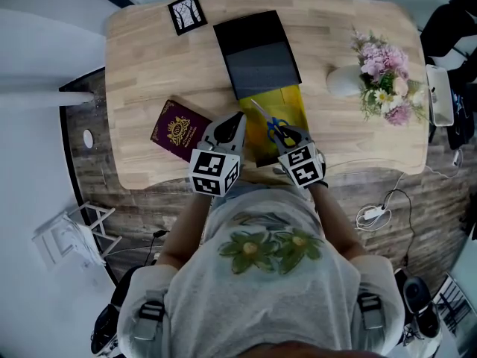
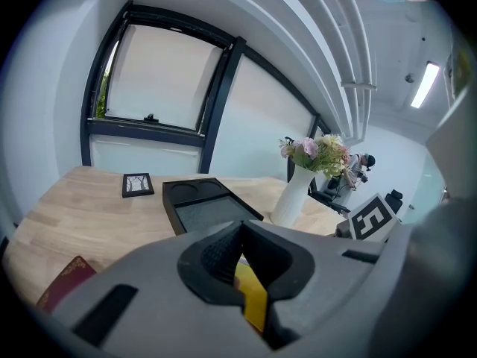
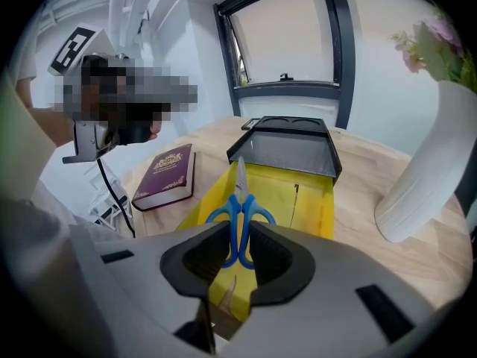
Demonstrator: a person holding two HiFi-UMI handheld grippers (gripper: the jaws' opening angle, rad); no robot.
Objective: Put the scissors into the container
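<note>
Both jaws loaded: right gripper (image 3: 238, 233) clamps the blue scissors (image 3: 239, 200) by the handles, blades pointing far, over the yellow container (image 3: 309, 200). Left gripper (image 2: 240, 233) pinches the container's near-left edge on the bench (image 1: 149, 66).

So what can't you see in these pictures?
- Container: the left gripper view shows only a yellow strip; the left hand-held gripper hides the rest.
- Vase: right gripper view, cut off by the right edge.
- Book cover print: head view, too small.
- Frame picture: head view, too small.
</note>
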